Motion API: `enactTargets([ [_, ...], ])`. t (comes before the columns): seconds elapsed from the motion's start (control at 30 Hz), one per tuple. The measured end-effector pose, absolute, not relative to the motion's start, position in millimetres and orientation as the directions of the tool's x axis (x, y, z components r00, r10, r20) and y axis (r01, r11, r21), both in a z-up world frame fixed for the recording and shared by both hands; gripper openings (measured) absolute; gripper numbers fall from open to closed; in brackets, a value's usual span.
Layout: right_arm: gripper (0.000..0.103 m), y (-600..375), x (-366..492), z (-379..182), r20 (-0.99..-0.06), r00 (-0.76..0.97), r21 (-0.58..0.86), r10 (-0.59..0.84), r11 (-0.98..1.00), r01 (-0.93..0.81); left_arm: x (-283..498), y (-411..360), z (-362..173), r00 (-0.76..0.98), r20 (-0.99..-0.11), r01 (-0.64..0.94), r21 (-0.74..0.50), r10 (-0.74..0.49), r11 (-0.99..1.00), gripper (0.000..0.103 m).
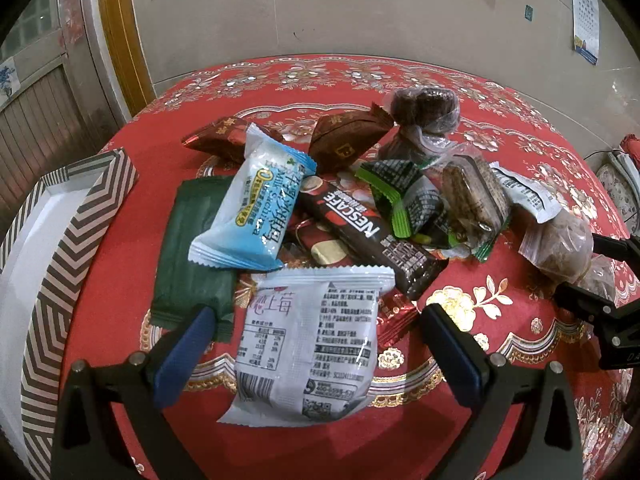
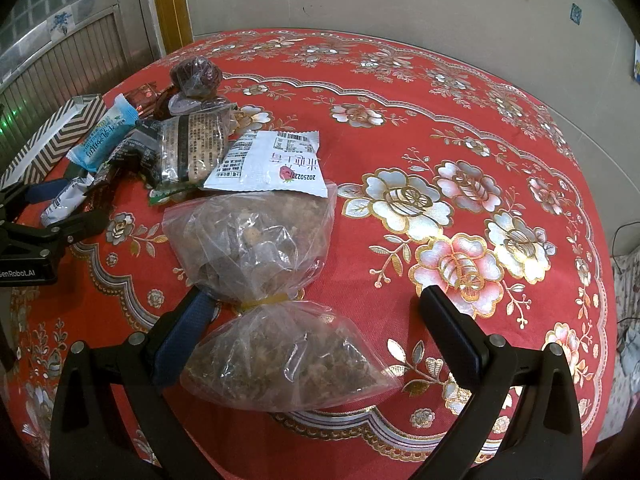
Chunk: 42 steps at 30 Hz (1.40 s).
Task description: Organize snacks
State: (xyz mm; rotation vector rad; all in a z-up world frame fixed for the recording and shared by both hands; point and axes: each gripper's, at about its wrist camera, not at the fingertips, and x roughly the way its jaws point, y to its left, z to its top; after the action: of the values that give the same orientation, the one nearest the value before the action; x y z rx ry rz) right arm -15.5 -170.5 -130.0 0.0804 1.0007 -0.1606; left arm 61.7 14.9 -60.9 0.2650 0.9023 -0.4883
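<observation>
A pile of snack packets lies on the red flowered tablecloth [image 1: 120, 240]. My left gripper [image 1: 316, 320] is open, its fingers either side of a white strawberry packet [image 1: 312, 348] that lies flat. Behind it are a blue milk packet [image 1: 252, 208], a green packet [image 1: 192, 248] and a Nescafe bar [image 1: 368, 240]. My right gripper [image 2: 316, 308] is open around a clear plastic bag of brown snacks [image 2: 264, 264] tied with a yellow band. The right gripper also shows at the right edge of the left wrist view [image 1: 600, 280]. The left gripper shows in the right wrist view [image 2: 44, 216].
A box with a brown-and-white chevron pattern [image 1: 52, 280] stands at the table's left edge, open at the top; it also shows in the right wrist view [image 2: 52, 136]. A bag of dark round snacks [image 1: 424, 108] sits at the back of the pile. A wall stands behind the table.
</observation>
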Motion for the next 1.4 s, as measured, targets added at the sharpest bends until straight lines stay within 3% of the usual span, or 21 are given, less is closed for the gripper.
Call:
enactTargets([
  [1.4,0.103,-165,-16,-129,-0.843,0.529,-0.006,-0.097,0.985,0.172,61,14,-60,0.521,-0.802,0.510,0.018,-0.292,0.860,0.103],
])
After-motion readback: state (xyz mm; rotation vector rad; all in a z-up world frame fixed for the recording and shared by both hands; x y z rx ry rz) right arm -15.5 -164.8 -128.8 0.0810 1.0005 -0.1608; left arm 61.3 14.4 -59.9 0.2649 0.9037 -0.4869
